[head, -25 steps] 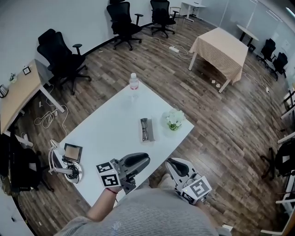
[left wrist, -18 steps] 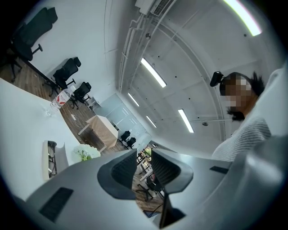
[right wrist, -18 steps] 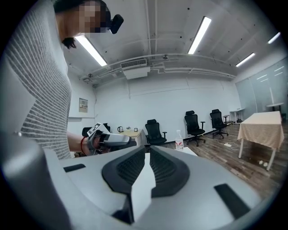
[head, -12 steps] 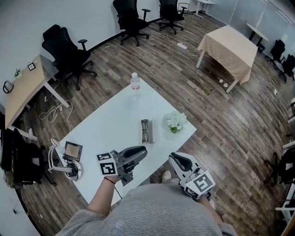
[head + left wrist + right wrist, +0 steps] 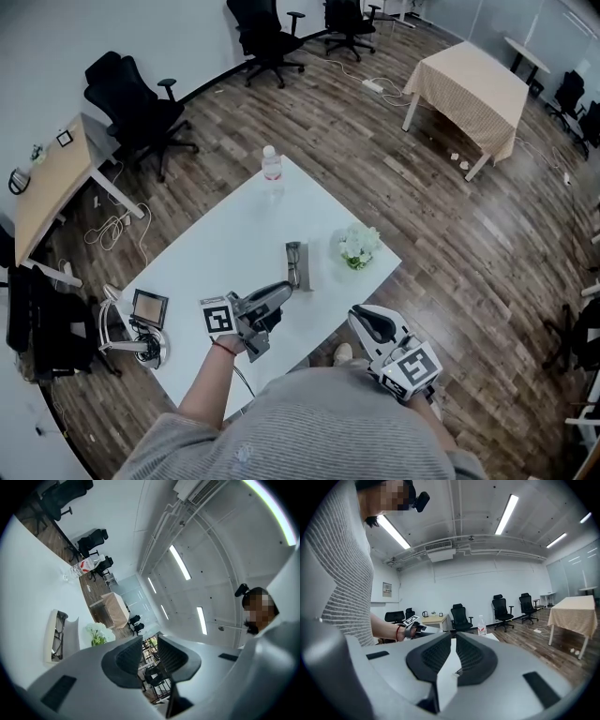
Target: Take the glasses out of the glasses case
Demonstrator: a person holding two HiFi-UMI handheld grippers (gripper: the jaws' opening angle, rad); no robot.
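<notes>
The open grey glasses case (image 5: 304, 265) lies on the white table (image 5: 216, 253), with the dark-framed glasses (image 5: 293, 266) inside it. My left gripper (image 5: 284, 290) hovers over the table just short of the case's near end. Its jaws have been opening within the last second and stand open with nothing between them. In the left gripper view the case (image 5: 70, 634) and glasses (image 5: 57, 637) sit left of the jaws (image 5: 150, 641). My right gripper (image 5: 364, 321) hangs off the table's near right edge, its tips (image 5: 453, 638) together and holding nothing.
A water bottle (image 5: 271, 164) stands at the table's far end and a small pot of white flowers (image 5: 357, 247) sits right of the case. A small framed screen (image 5: 148, 307) and a white stand (image 5: 127, 342) occupy the near left corner. Office chairs (image 5: 131, 98) surround the table.
My left gripper has moved forward and down over the table, closer to the case, and has rolled a little. My right gripper has drifted slightly along the table's edge.
</notes>
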